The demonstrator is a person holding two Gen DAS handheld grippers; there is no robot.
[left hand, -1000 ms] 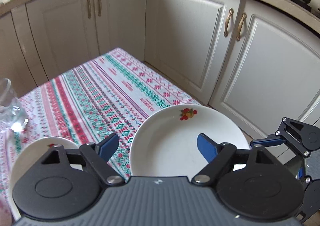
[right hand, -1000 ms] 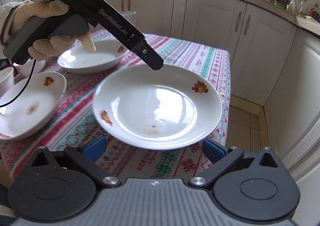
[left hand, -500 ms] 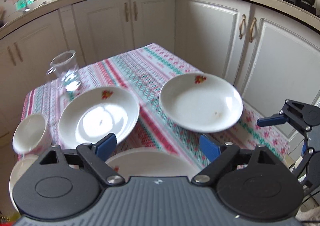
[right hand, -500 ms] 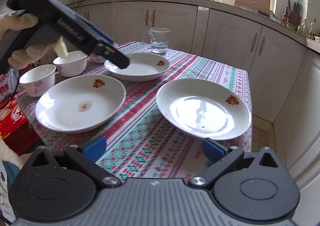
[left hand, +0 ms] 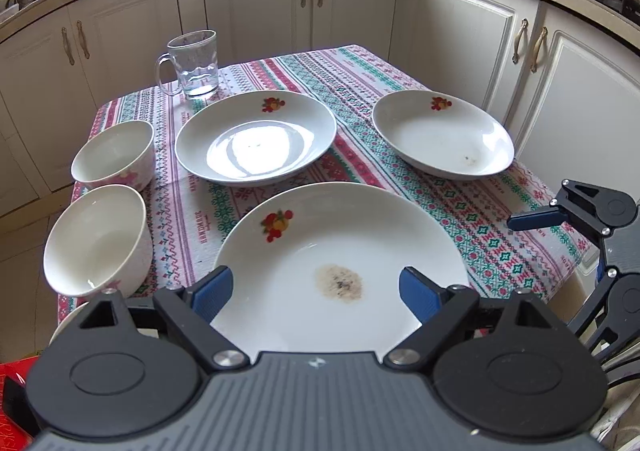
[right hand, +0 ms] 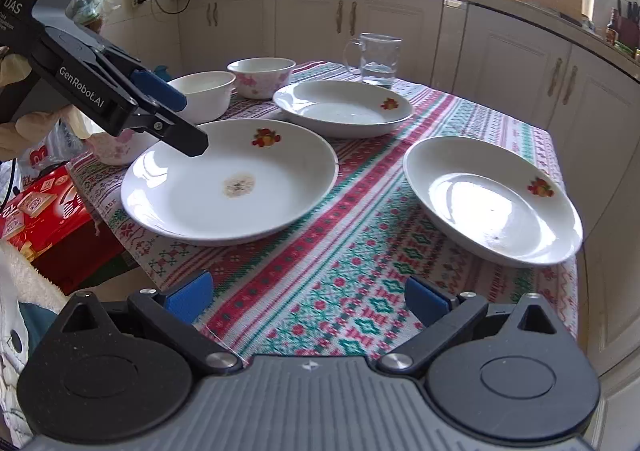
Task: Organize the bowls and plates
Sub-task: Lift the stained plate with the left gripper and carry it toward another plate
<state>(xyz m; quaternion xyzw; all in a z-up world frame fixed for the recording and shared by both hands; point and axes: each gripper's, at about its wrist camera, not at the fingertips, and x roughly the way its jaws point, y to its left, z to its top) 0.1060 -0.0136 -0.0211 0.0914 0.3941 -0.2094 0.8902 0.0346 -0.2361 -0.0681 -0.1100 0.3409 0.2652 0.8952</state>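
Note:
Three white plates with fruit prints lie on the patterned tablecloth (left hand: 480, 223). A stained plate (left hand: 340, 251) is nearest, a clean plate (left hand: 256, 147) sits behind it, and a third plate (left hand: 444, 135) overhangs the right edge. Two bowls (left hand: 116, 155) (left hand: 96, 239) stand at the left. My left gripper (left hand: 316, 289) hangs open over the stained plate (right hand: 232, 183), near its left rim in the right wrist view, left gripper (right hand: 188, 119), holding nothing. My right gripper (right hand: 308, 301) stands open above the cloth at the near edge, between the stained plate and the third plate (right hand: 492, 199).
A glass mug (left hand: 194, 65) with some water stands at the table's far side. A floral bowl (right hand: 116, 149) sits under the left gripper's body. A red box (right hand: 40, 211) lies below the table's left edge. White cabinets (left hand: 460, 31) surround the table closely.
My left gripper swung from over the right-hand plate back to the stained plate, its jaws slightly wider. The right gripper drew back from the right-hand plate toward the table's near edge.

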